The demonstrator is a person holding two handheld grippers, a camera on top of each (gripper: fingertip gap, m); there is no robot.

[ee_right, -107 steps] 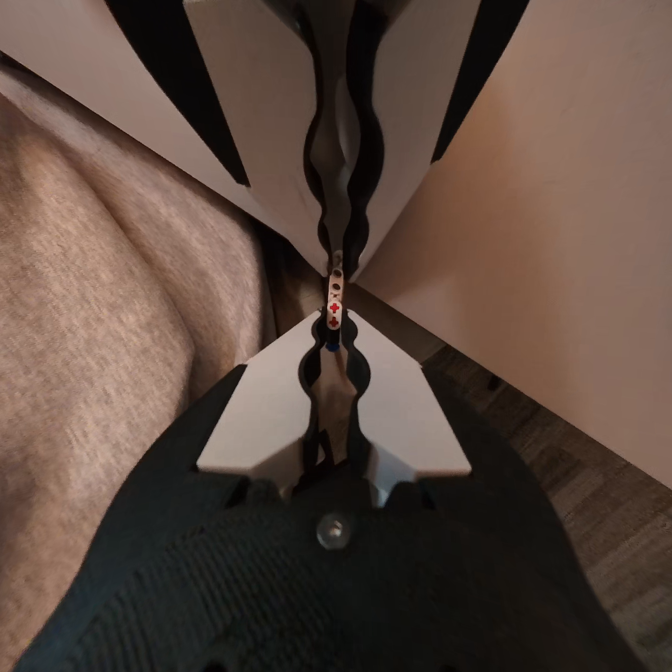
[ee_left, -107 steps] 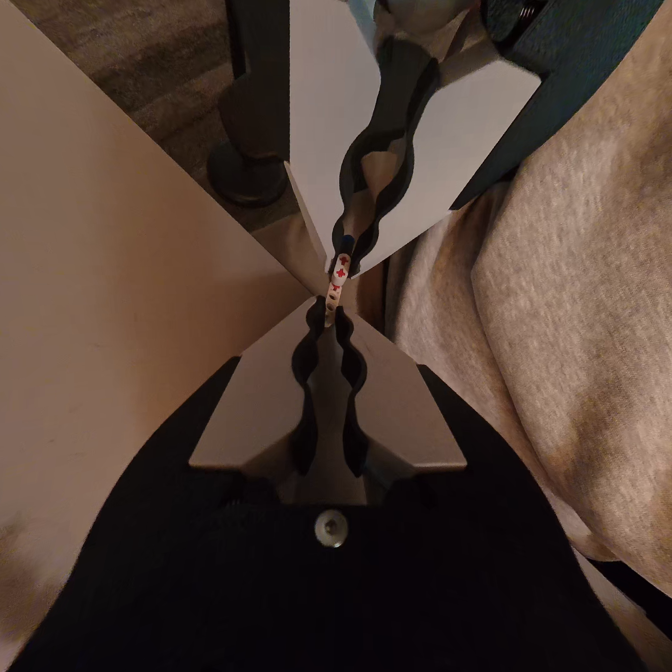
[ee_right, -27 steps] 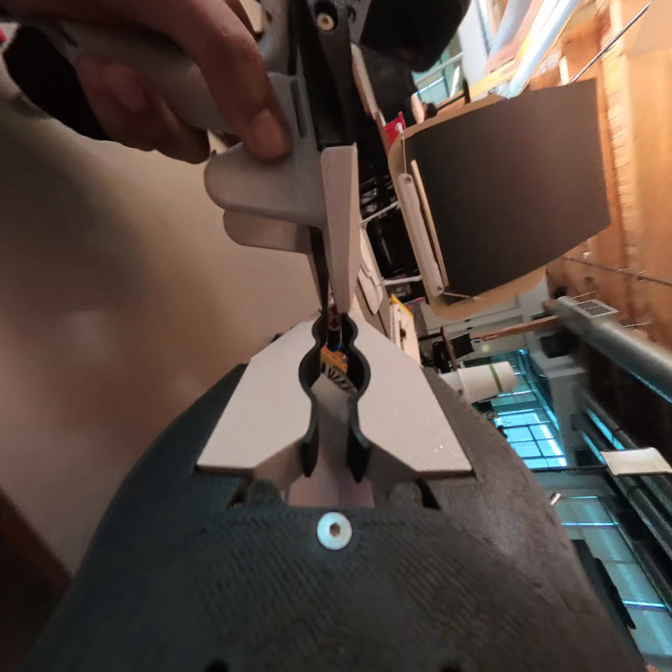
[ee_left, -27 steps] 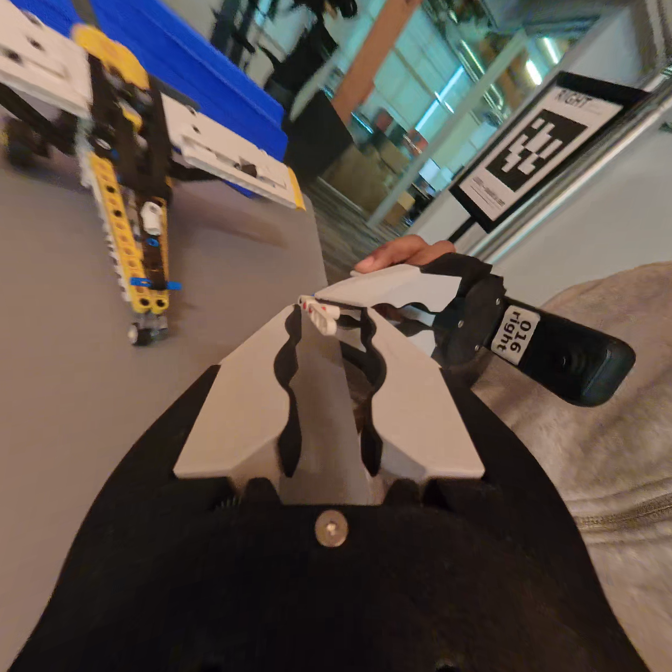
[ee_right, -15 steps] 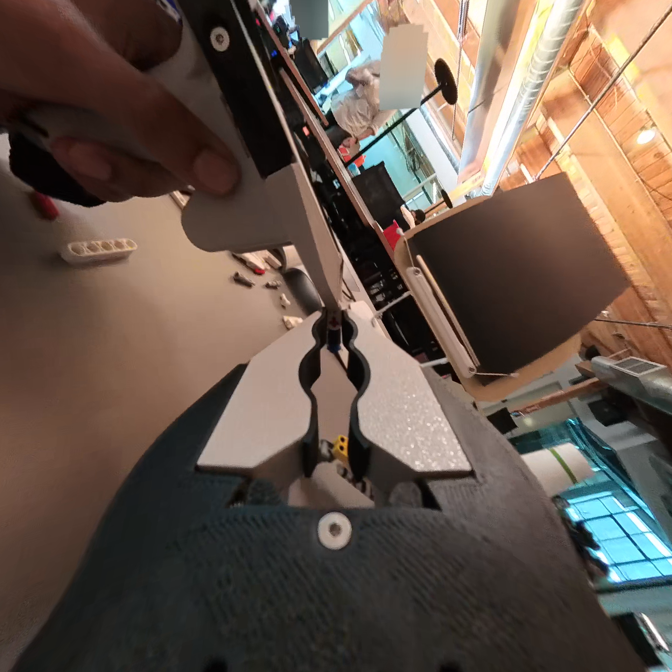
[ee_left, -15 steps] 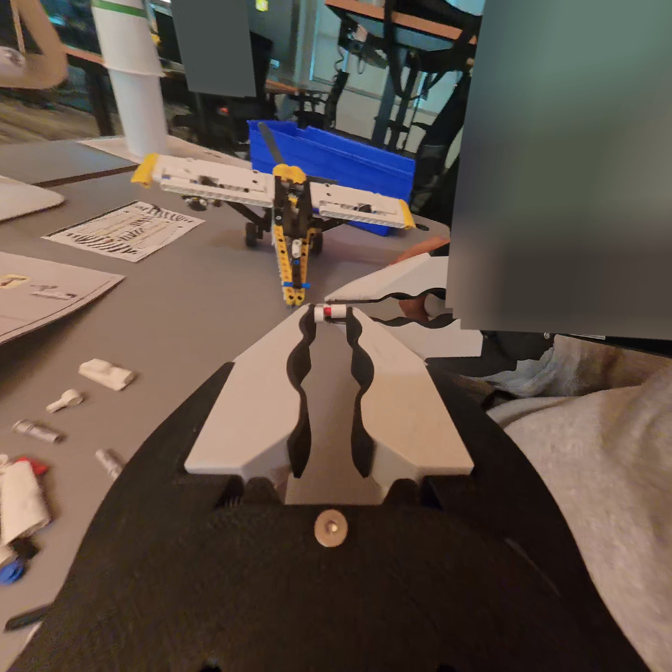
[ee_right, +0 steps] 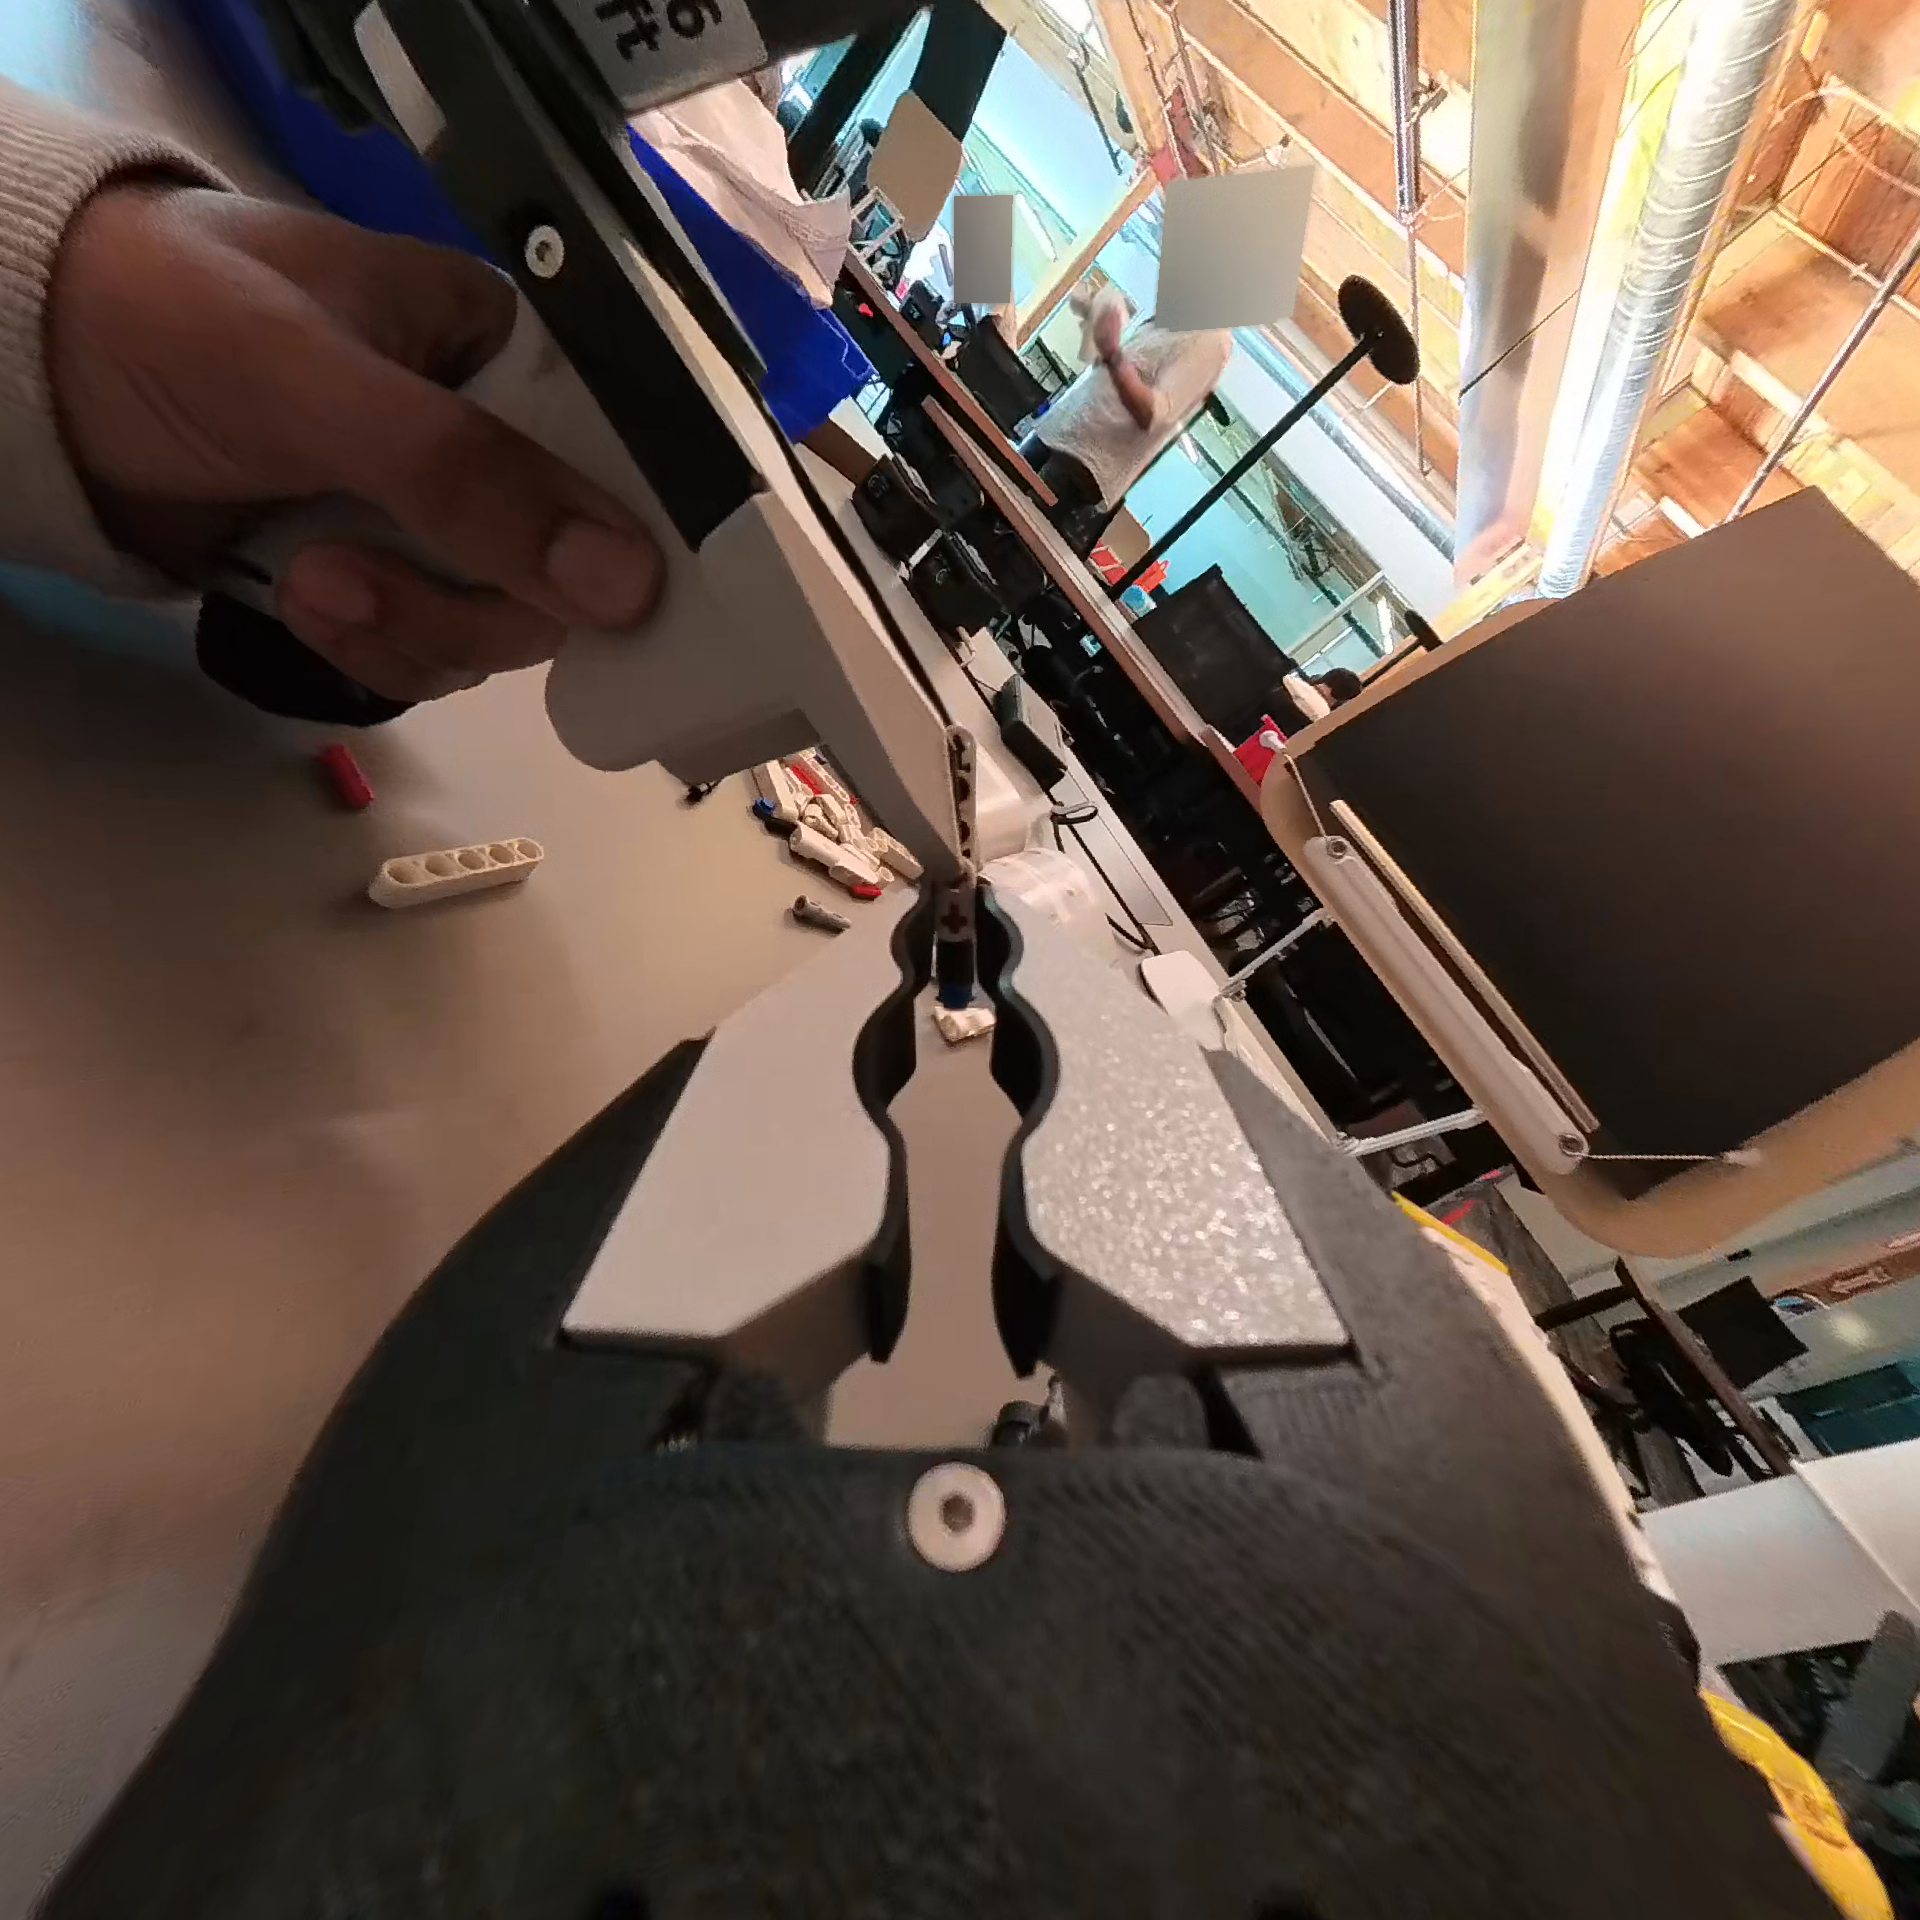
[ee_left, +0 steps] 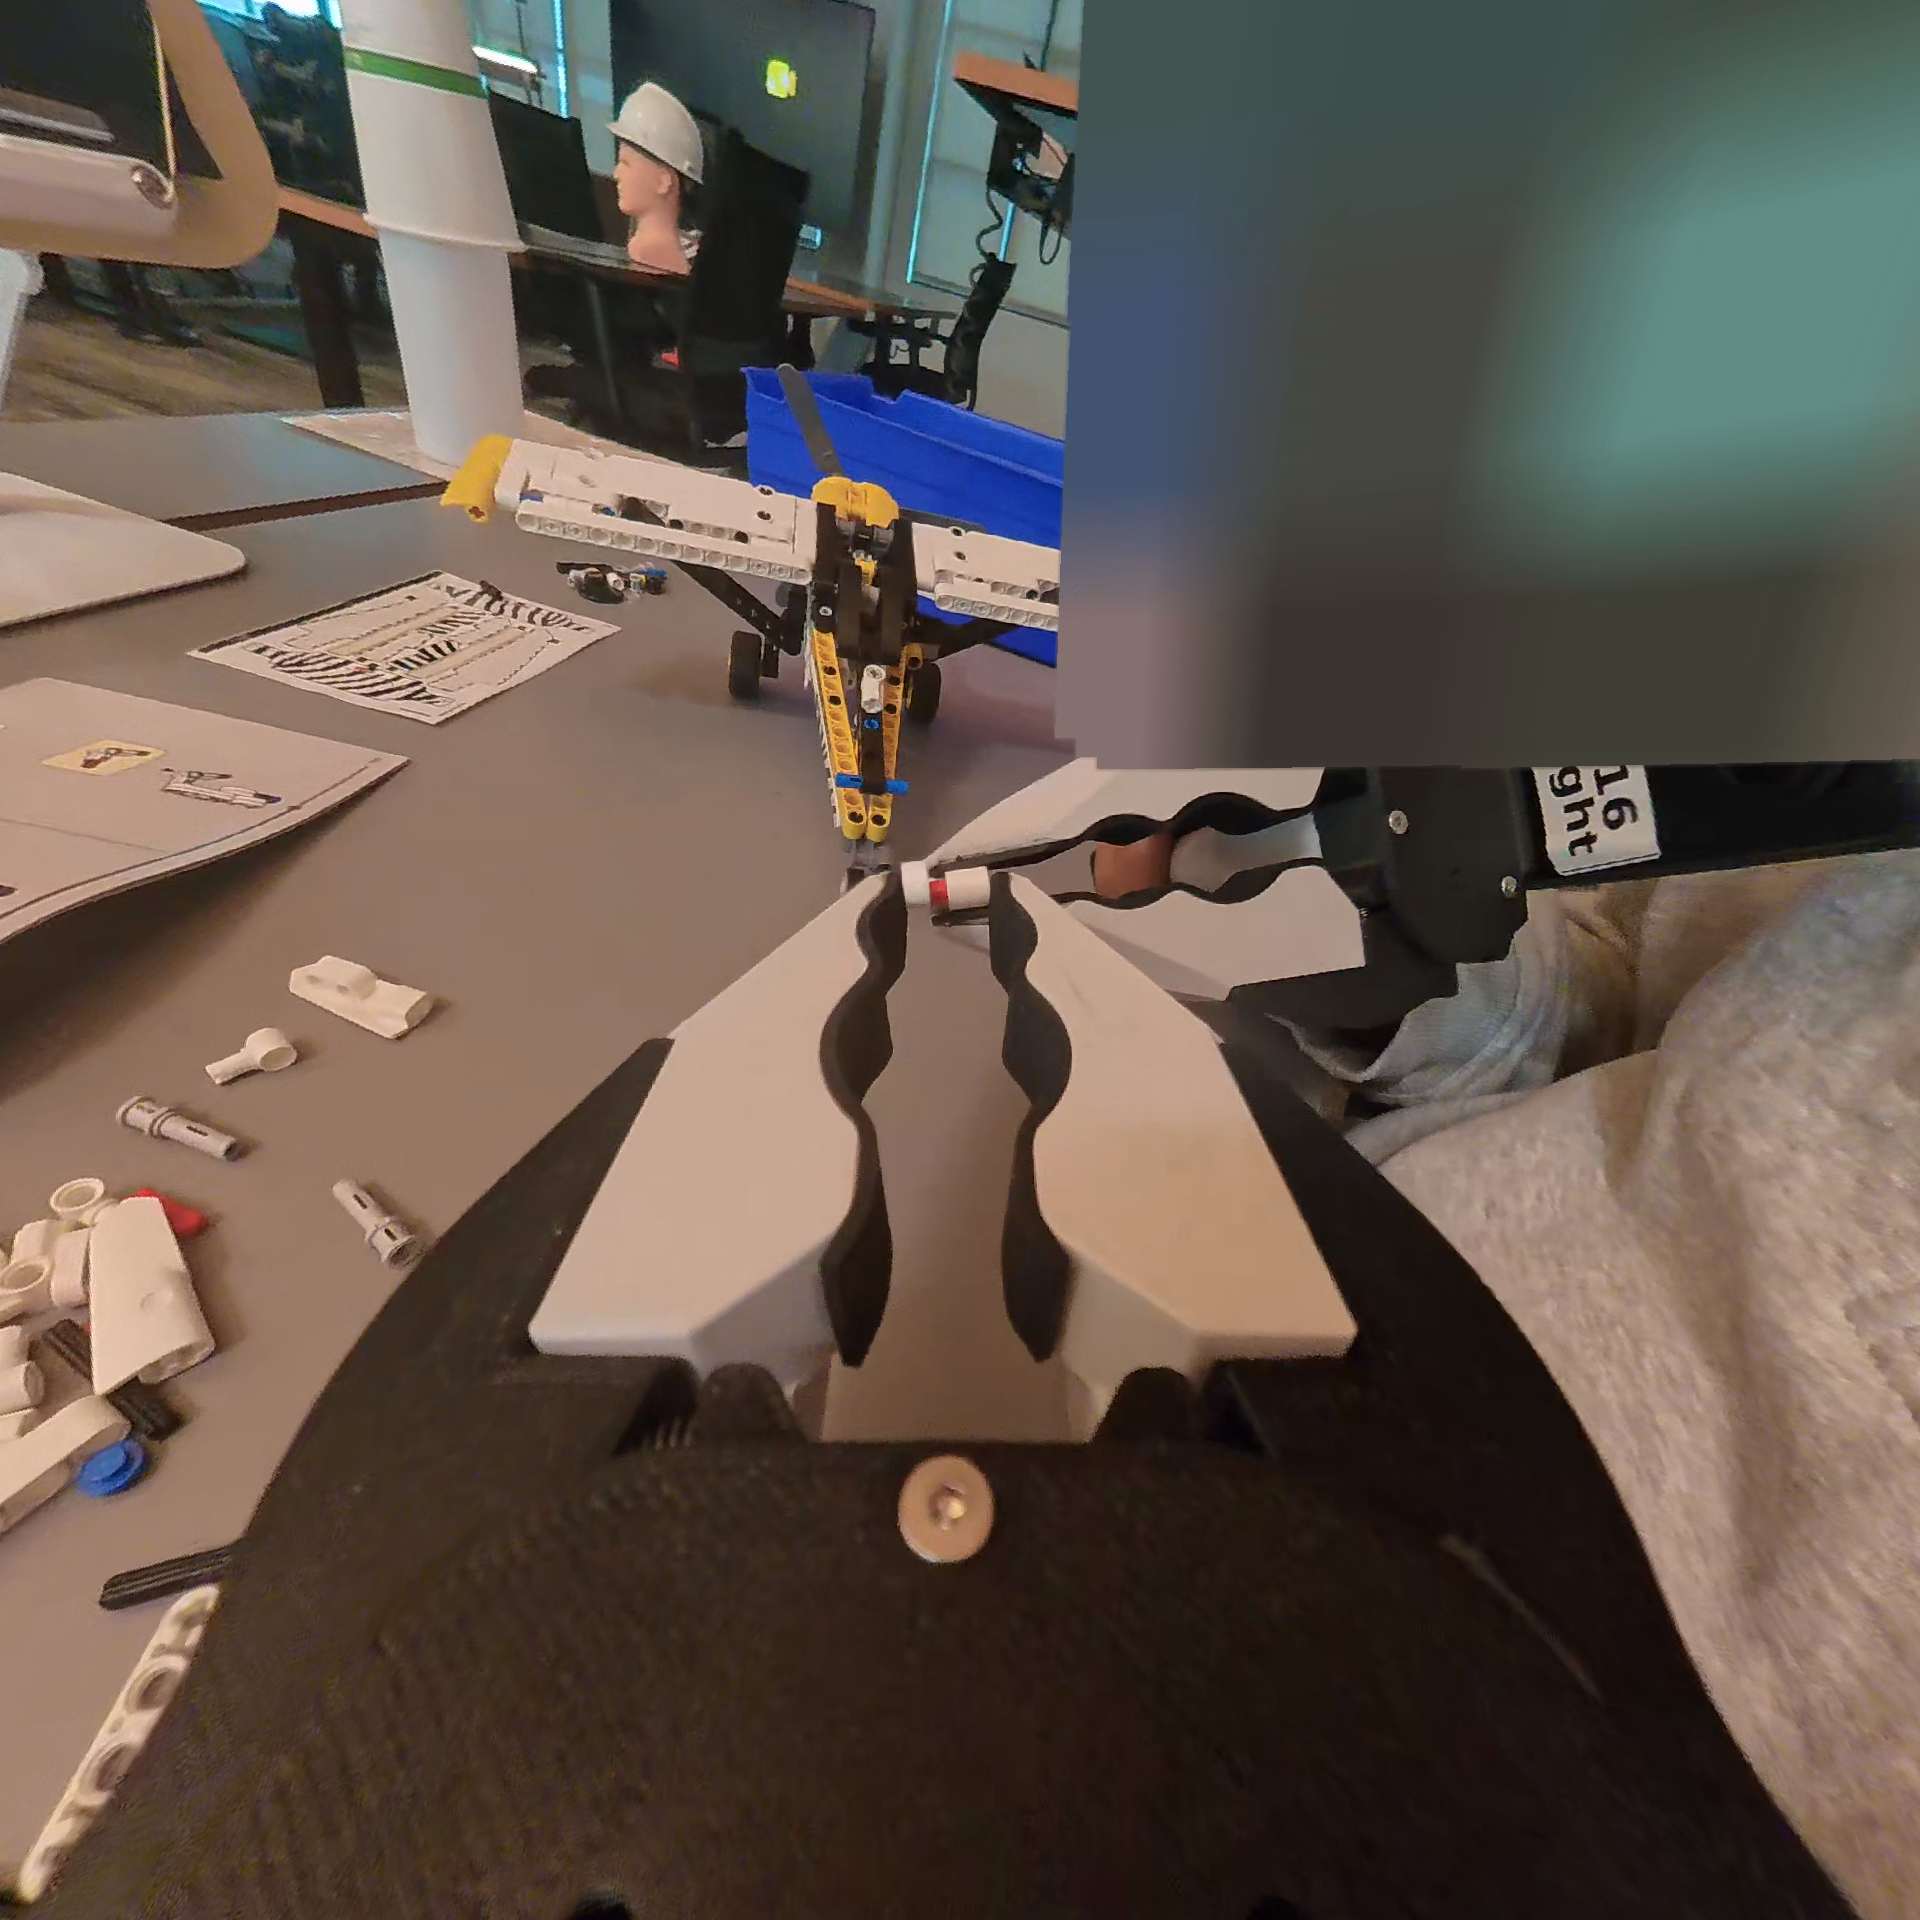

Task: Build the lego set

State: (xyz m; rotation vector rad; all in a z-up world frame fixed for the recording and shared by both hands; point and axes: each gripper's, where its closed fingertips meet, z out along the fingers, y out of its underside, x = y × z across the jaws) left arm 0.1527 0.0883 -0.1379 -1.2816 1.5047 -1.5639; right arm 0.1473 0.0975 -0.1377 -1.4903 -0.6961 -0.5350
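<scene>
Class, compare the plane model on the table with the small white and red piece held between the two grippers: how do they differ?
The plane model stands on its wheels on the table, untouched; the small piece is in the air, pinched by both grippers. The model is large, yellow, black and white; the piece is tiny, white and red. Both are Lego.

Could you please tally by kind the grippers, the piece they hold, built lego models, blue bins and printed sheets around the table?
Grippers: 2 (left gripper, right gripper)
Held white-and-red piece: 1
Lego plane: 1
Blue bin: 1
Printed sheets: 2 (sticker sheet, booklet)
Total: 7
</scene>
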